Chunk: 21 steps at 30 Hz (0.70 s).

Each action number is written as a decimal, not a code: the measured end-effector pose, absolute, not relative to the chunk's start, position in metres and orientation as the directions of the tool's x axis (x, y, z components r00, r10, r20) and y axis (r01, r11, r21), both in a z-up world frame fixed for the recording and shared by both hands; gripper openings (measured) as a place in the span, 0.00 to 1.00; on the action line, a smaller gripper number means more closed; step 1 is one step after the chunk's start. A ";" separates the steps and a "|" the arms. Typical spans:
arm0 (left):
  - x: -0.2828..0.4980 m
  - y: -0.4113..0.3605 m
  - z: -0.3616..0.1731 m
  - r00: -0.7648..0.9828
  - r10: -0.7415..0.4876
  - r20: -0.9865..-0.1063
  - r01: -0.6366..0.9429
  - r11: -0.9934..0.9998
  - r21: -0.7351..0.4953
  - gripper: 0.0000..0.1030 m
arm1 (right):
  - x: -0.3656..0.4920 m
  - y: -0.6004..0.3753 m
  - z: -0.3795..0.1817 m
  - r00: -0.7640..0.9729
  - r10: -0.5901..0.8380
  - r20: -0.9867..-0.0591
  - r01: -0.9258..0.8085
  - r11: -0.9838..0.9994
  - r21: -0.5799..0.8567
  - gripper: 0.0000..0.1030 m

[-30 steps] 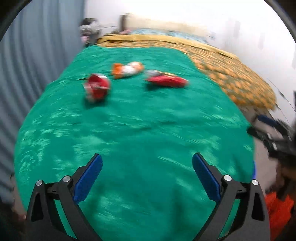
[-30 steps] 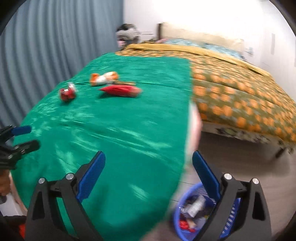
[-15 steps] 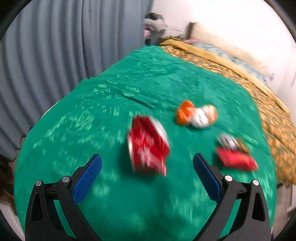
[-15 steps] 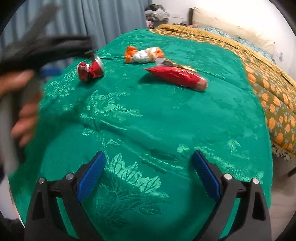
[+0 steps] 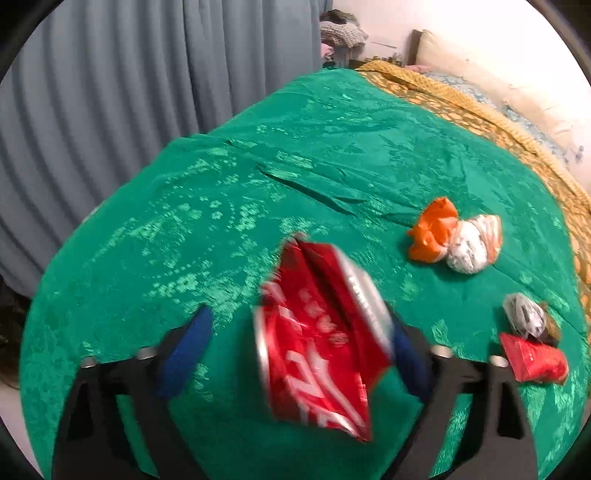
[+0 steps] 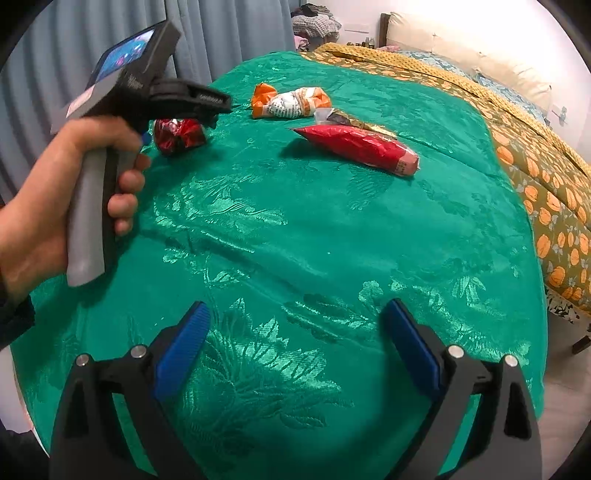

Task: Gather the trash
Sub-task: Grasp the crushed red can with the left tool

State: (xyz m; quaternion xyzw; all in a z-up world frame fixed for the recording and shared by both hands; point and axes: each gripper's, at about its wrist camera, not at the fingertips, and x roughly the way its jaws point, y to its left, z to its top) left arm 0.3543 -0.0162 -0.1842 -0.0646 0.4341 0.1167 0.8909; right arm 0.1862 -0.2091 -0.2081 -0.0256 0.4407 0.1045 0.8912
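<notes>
A crushed red soda can [image 5: 317,332] lies on the green bedspread [image 5: 295,158], between the open fingers of my left gripper [image 5: 295,343]; it also shows in the right wrist view [image 6: 179,134], partly behind the left gripper's body [image 6: 147,92]. An orange-and-white wrapper [image 5: 456,240] [image 6: 291,101], a long red packet [image 6: 358,147] [image 5: 532,358] and a small crumpled wrapper [image 5: 526,317] [image 6: 343,118] lie further right. My right gripper [image 6: 295,343] is open and empty over bare bedspread near the front.
Grey curtains [image 5: 110,92] hang to the left. An orange-patterned quilt [image 6: 546,177] covers the bed's right side, with pillows [image 6: 461,59] at the head. A pile of clothes [image 6: 314,22] sits beyond the bed. Floor shows at the far right [image 6: 565,398].
My left gripper has swung left and closed in on the red can, which now lies between its fingers. My right gripper has moved from the bed's edge over the bedspread.
</notes>
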 end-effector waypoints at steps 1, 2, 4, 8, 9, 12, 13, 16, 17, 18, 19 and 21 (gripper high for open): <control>0.354 -0.017 -0.186 0.599 0.135 -0.789 -0.246 0.969 -0.021 0.63 | 0.186 -0.211 -0.208 0.590 0.165 -0.790 -0.205 0.977 0.050 0.90; 0.352 -0.018 -0.186 0.605 0.129 -0.786 -0.233 0.972 -0.019 0.62 | 0.186 -0.212 -0.208 0.591 0.166 -0.789 -0.200 0.978 0.056 0.90; 0.343 -0.020 -0.182 0.637 0.100 -0.764 -0.176 0.984 -0.018 0.61 | 0.187 -0.213 -0.207 0.592 0.165 -0.789 -0.194 0.979 0.059 0.90; 0.311 -0.024 -0.171 0.662 -0.011 -0.749 -0.014 1.000 -0.027 0.61 | 0.188 -0.214 -0.208 0.594 0.162 -0.788 -0.191 0.980 0.058 0.90; 0.294 -0.027 -0.168 0.661 -0.067 -0.747 0.070 0.997 -0.028 0.61 | 0.187 -0.215 -0.208 0.594 0.162 -0.788 -0.191 0.980 0.058 0.90; 0.257 -0.031 -0.169 0.617 -0.198 -0.761 0.258 0.965 -0.042 0.62 | 0.187 -0.213 -0.208 0.593 0.153 -0.790 -0.188 0.981 0.048 0.90; 0.248 -0.032 -0.170 0.606 -0.215 -0.766 0.289 0.957 -0.040 0.62 | 0.187 -0.213 -0.208 0.593 0.148 -0.791 -0.187 0.981 0.044 0.90; 0.227 -0.031 -0.179 0.569 -0.255 -0.782 0.356 0.933 -0.046 0.63 | 0.186 -0.212 -0.208 0.593 0.137 -0.794 -0.185 0.982 0.032 0.90; 0.225 -0.030 -0.183 0.563 -0.259 -0.785 0.359 0.932 -0.050 0.63 | 0.186 -0.212 -0.208 0.593 0.133 -0.794 -0.182 0.983 0.029 0.90; 0.222 -0.029 -0.186 0.561 -0.259 -0.787 0.357 0.933 -0.053 0.63 | 0.186 -0.211 -0.208 0.593 0.131 -0.795 -0.181 0.983 0.026 0.90; 0.220 -0.030 -0.189 0.562 -0.256 -0.786 0.351 0.935 -0.053 0.64 | 0.186 -0.211 -0.208 0.593 0.128 -0.795 -0.180 0.983 0.024 0.90; 0.221 -0.030 -0.195 0.566 -0.243 -0.788 0.335 0.941 -0.049 0.75 | 0.186 -0.211 -0.208 0.594 0.124 -0.795 -0.175 0.984 0.023 0.90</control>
